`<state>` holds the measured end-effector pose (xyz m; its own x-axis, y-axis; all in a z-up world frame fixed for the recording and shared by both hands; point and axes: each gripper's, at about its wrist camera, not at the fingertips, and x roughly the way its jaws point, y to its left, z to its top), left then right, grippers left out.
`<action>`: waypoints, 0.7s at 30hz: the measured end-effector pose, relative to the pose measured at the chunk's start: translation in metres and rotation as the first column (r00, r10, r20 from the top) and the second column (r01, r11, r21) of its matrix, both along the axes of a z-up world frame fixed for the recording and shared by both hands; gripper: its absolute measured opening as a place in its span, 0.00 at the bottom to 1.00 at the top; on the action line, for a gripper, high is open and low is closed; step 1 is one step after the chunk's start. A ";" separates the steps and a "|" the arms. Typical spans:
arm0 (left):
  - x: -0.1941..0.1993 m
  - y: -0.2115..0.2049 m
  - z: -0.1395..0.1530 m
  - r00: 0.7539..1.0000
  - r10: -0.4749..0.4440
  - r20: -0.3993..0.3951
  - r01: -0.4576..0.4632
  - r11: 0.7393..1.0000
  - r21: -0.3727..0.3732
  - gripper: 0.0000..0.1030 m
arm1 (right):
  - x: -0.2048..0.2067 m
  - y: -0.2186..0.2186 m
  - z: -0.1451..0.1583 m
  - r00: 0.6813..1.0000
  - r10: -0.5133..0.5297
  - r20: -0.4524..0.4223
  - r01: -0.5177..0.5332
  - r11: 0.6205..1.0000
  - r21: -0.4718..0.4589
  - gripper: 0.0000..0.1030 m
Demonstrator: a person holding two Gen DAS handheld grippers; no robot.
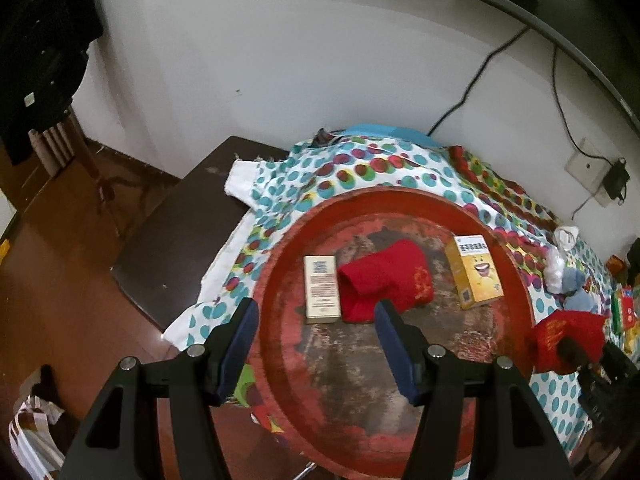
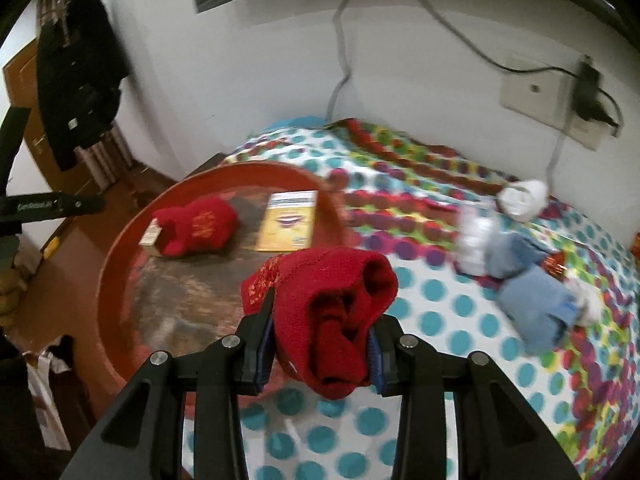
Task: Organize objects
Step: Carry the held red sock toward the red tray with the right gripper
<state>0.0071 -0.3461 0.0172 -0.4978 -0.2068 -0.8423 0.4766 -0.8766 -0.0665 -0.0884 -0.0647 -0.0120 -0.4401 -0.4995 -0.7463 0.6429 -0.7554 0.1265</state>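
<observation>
"While the rolled red sock [image 2: 336, 316] sits pinched between the pads of my right hand-held gripper [image 2: 322, 344], where are you taking it?"

"Toward the round red tray [image 1: 280, 264], I judge. Another red sock [image 1: 386, 280] already lies in the middle of it, with a white box [image 1: 321, 289] touching its left side and a yellow box [image 1: 474, 274] standing off to the right. Carrying this one over would put the pair together."

"Why grip it across the roll?"

"Squeezing the bundle at its thick part keeps it folded, so it should land as one lump instead of unrolling. It hangs above the dotted cloth [image 2: 440, 320] at the tray's near edge, not resting on anything."

"And your left hand-held gripper [image 1: 316, 320]?"

"Wide open, nothing between the pads. It hangs over the near part of the tray, pointing at the white box and the sock there. I take it as kept clear of the drop spot, or ready to nudge things apart."

"What is left outside the tray?"

"Some blue socks [image 2: 532, 300] and white socks [image 2: 520, 198] lie on the cloth to the right, well apart from the tray. The picture blurs there, so I cannot tell how many."
</observation>
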 end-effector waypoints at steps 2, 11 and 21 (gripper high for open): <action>0.003 -0.005 0.001 1.000 0.009 -0.002 -0.009 1.000 0.002 0.60 | 0.001 -0.013 -0.002 1.000 0.018 0.013 -0.018 1.000 -0.001 0.34; 0.012 -0.023 -0.001 0.999 0.045 0.011 -0.045 0.999 0.004 0.60 | 0.005 -0.053 -0.007 0.997 0.064 0.045 -0.064 0.998 0.003 0.34; 0.016 -0.033 -0.002 0.998 0.065 0.024 -0.066 0.998 0.009 0.60 | 0.007 -0.072 -0.010 0.995 0.093 0.047 -0.094 0.995 0.031 0.34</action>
